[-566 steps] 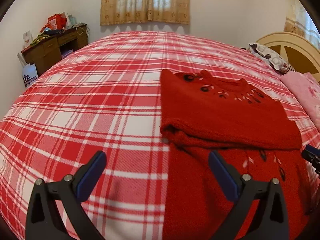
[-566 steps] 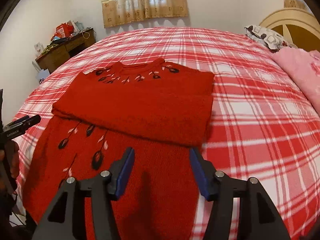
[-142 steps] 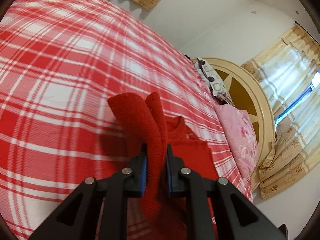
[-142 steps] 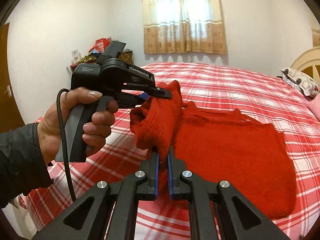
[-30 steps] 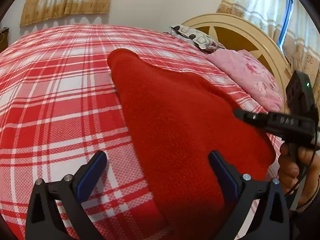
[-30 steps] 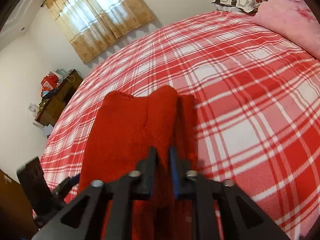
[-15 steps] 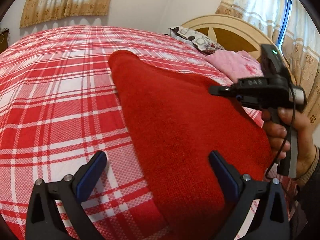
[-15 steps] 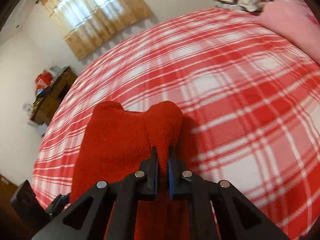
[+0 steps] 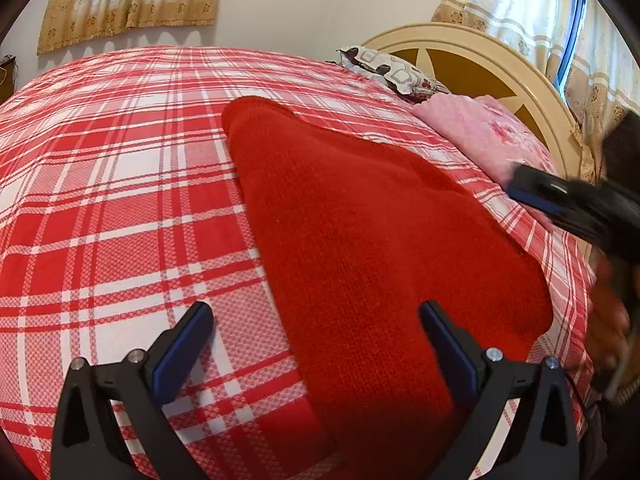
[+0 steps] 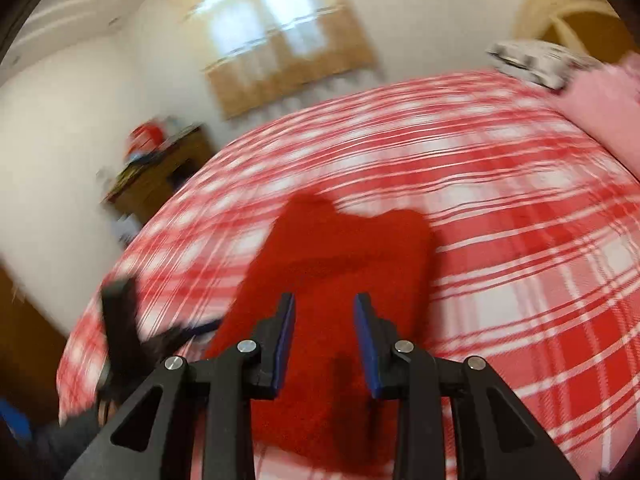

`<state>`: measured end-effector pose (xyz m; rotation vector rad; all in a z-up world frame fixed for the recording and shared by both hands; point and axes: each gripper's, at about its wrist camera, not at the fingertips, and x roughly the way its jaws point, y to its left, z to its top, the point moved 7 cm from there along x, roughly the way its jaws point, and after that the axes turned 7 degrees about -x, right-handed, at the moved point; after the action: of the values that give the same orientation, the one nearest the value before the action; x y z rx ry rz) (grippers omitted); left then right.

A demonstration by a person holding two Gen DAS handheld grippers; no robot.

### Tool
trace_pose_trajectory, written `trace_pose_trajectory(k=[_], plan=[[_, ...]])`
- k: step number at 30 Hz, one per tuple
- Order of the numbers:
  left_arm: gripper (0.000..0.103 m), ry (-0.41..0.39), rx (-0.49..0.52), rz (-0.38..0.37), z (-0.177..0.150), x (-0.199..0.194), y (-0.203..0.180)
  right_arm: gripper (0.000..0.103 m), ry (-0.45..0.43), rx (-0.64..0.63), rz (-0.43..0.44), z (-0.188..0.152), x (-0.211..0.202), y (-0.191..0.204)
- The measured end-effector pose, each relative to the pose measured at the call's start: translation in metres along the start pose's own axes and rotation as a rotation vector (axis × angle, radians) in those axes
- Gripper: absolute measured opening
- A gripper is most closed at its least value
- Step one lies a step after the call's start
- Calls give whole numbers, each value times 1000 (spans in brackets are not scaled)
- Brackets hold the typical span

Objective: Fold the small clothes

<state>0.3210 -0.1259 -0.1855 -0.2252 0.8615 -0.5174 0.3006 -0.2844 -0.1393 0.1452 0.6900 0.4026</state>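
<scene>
A folded red knit sweater (image 9: 360, 232) lies flat on the red-and-white plaid bed (image 9: 120, 200). My left gripper (image 9: 316, 340) hangs open just above the sweater's near end, nothing between its blue pads. In the right wrist view the same sweater (image 10: 340, 264) lies below my right gripper (image 10: 324, 340), whose jaws are opening and stand apart over the knit without pinching it; that view is motion-blurred. The right gripper (image 9: 532, 192) also shows as a dark blur at the right of the left wrist view, held in a hand (image 9: 608, 320).
A pink blanket (image 9: 488, 136) and a patterned pillow (image 9: 392, 72) lie by the cream headboard (image 9: 480, 52) at the far right. A cluttered wooden desk (image 10: 160, 176) stands against the wall beyond the bed's left side. Curtained windows (image 10: 280, 40) are behind.
The right gripper has let go of the sweater's edge and drawn up and back; the knit now lies flat. The left gripper has stayed still and open.
</scene>
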Motion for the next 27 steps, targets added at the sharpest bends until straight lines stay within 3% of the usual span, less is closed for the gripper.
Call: trace_pose_trajectory(k=[4, 5, 9, 13, 18, 22, 27], plan=[[103, -10, -1, -7, 1, -3, 0, 31, 148, -15, -80, -37, 28, -12], [103, -16, -11, -22, 1, -5, 2, 31, 155, 17, -55, -46, 33, -19], [103, -17, -59, -34, 1, -6, 9, 30, 123, 60, -8, -52, 30, -28], [103, -14, -4, 29, -1, -1, -1, 32, 149, 10, -19, -47, 30, -25], [103, -18, 12, 57, -2, -2, -1, 32, 122, 68, -2, -29, 21, -38], [103, -16, 10, 58, -2, -1, -1, 48, 114, 122, -39, -25, 28, -58], [103, -11, 6, 55, -3, -1, 0, 51, 108, 242, -5, -17, 44, -81]])
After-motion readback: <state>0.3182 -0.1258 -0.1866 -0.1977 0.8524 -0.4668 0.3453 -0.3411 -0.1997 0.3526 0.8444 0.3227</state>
